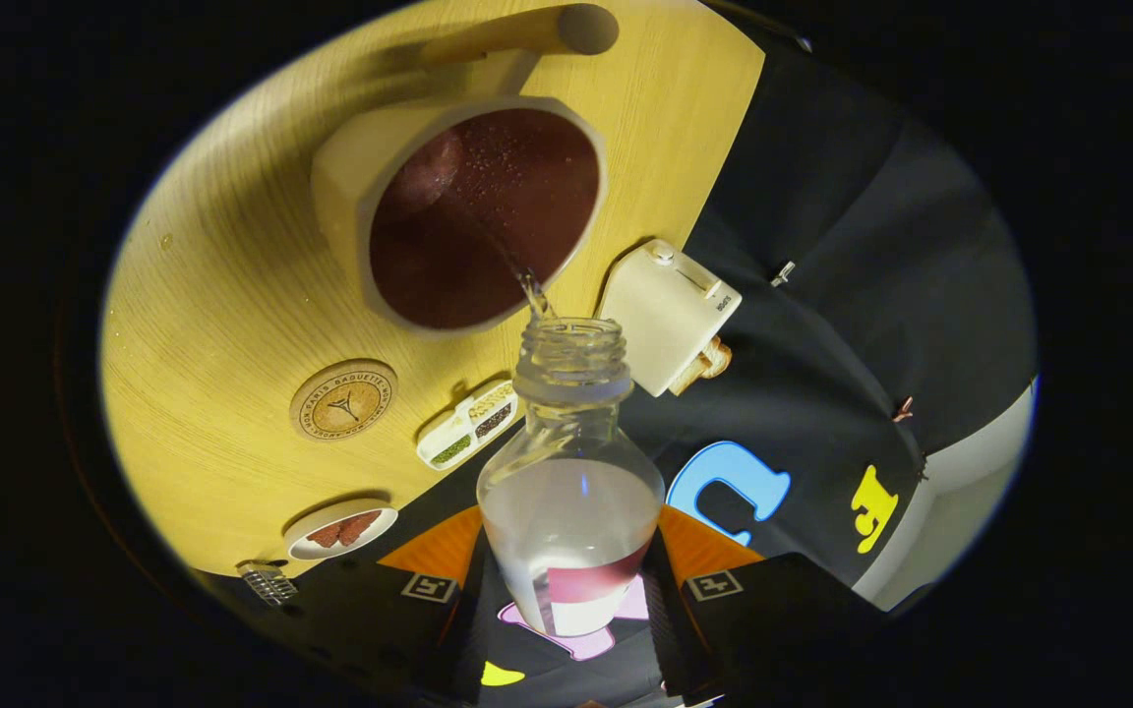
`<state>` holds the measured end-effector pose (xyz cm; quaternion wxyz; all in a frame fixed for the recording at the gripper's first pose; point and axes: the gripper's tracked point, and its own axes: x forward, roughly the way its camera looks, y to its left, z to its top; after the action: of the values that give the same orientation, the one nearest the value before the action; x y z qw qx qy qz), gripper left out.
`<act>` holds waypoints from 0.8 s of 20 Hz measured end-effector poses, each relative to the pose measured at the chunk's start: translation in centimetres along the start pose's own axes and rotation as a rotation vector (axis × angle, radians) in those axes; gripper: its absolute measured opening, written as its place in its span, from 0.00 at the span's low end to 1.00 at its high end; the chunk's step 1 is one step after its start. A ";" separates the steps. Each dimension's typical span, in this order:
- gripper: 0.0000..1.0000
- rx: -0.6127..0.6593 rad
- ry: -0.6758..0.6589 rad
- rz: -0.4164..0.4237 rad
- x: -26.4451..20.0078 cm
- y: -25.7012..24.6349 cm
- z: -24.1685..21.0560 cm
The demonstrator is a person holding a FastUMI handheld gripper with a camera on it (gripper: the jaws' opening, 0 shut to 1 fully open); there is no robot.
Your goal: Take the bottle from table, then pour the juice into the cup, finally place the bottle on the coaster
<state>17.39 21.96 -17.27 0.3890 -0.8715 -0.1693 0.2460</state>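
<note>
— Gripper pose?
— Tilted hard, so the table stands slanted across the view. Fingers reaching forward from the near side, one at each flank of the bottle.

— Grasping or loose?
— Clenched on the bottle, both fingers pressed against its lower body, base tucked between them.

— Bottle's heading?
— Long axis running along the fingers, away from the gripper. Uncapped mouth pointing far, toward the cup. Tipped for pouring: a thin clear stream leaving the mouth and dropping into the cup. Clear liquid pooled in the wide lower body, neck see-through.

— Cup's place?
— Just beyond the mouth, slightly left, on the table. Pale outside, dark reddish inside, wet with droplets.

— Coaster?
— Round cork coaster lying flat on the table, left of the bottle's neck, near side of the cup, apart from both.

— Other things around?
— Small seasoning tray just left of the neck. White box right of the mouth at the table's edge. Small dish farther left, close to the left finger. Wooden rod past the cup.
</note>
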 end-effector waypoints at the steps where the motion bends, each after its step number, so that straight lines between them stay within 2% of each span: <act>1: 0.69 -0.015 -0.004 -0.002 0.0 0.0 0.1; 16: 0.69 -0.135 -0.010 -0.040 -0.3 -1.9 -0.3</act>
<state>17.11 22.86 -15.54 0.3334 -0.8909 -0.2051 0.2304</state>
